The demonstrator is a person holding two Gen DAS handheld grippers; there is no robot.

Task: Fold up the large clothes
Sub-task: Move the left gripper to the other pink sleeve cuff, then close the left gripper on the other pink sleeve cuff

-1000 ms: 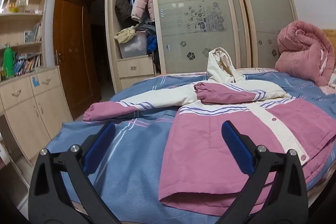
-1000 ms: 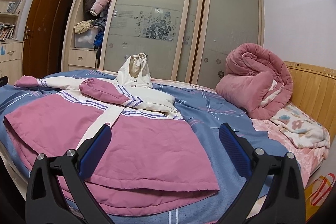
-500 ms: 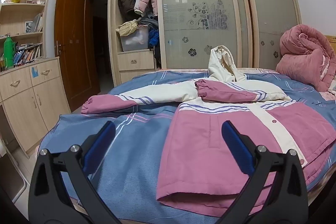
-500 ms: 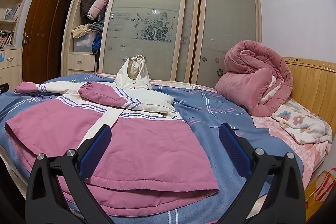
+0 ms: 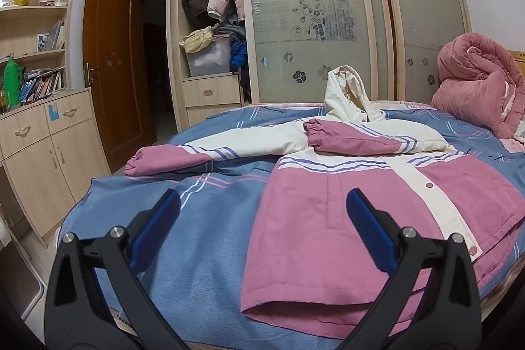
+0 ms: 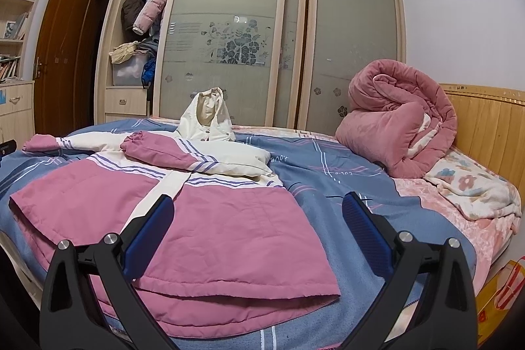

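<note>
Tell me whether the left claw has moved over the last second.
Yes. The left claw has tilted upward: against it, the wardrobe and jacket sit lower in its view, and the camera roll levelled out.

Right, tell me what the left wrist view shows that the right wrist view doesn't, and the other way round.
Only the left wrist view shows the green bottle on the shelf and the low cabinet under it. Only the right wrist view shows the wooden headboard, the floral blanket and the bag on the floor. Both show the pink and cream jacket on the bed, the rolled pink quilt, the wardrobe, and an open gripper.
</note>
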